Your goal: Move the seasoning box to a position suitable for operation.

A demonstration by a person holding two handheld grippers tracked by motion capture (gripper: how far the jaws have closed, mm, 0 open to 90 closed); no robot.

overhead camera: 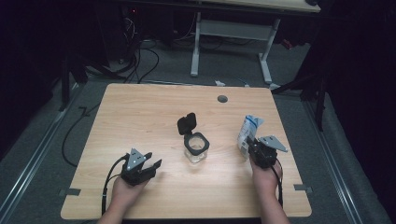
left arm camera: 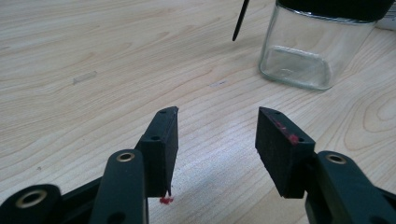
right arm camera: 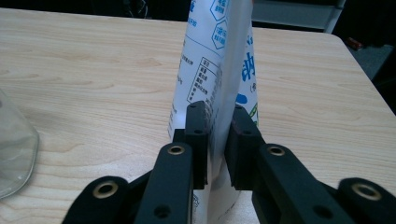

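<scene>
Two black tools: right tool (right arm camera: 218,126) pinches a glossy printed pouch (right arm camera: 219,51), left tool (left arm camera: 217,135) gapes wide near a square glass jar (left arm camera: 308,44).

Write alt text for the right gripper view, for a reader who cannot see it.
The right gripper has its two black jaws shut on a white pouch with blue print, held upright over a light wooden table. The curved edge of a glass jar sits at the far left of the frame.
</scene>
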